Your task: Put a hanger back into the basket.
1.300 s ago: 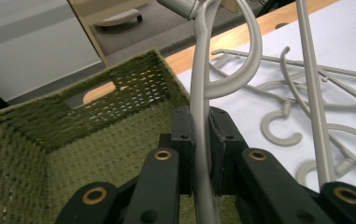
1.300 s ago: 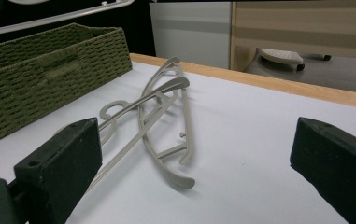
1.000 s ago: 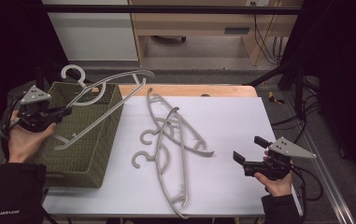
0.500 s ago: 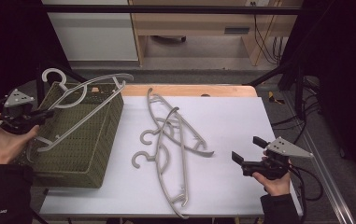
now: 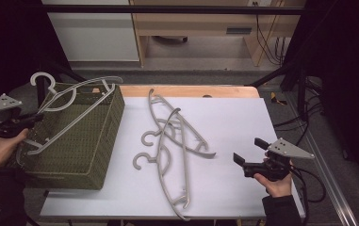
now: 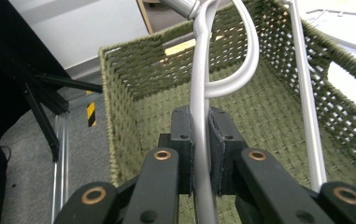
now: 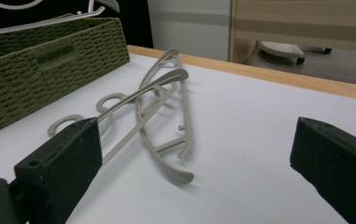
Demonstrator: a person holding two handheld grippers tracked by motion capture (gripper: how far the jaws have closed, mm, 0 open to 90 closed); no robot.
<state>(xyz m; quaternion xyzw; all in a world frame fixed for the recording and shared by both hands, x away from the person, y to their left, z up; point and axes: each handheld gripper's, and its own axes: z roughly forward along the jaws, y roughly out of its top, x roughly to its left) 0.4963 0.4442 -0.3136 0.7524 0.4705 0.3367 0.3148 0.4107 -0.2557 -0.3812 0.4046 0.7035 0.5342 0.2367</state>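
My left gripper (image 5: pixel 30 120) is shut on a grey plastic hanger (image 5: pixel 73 119), which it holds tilted over the woven green basket (image 5: pixel 69 172) at the table's left end. In the left gripper view both pads (image 6: pixel 184 140) press on the hanger's bar (image 6: pixel 199 84), with the basket's inside (image 6: pixel 133 70) below. A loose pile of beige hangers (image 5: pixel 172 141) lies mid-table. My right gripper (image 5: pixel 248 149) rests low near the front right, open and empty. It points at the hanger pile (image 7: pixel 166 93), which lies beyond its jaws (image 7: pixel 196 172).
The white tabletop (image 5: pixel 243 117) has a wooden strip (image 5: pixel 191 90) along its far edge. The basket (image 7: pixel 35 60) sits at the table's left edge. Cables (image 5: pixel 309 117) and black frame posts stand on the floor to the right.
My left hand has moved left and a little down, carrying the hanger with it, so its hook now hangs past the basket's far left corner. The right gripper has stayed put.
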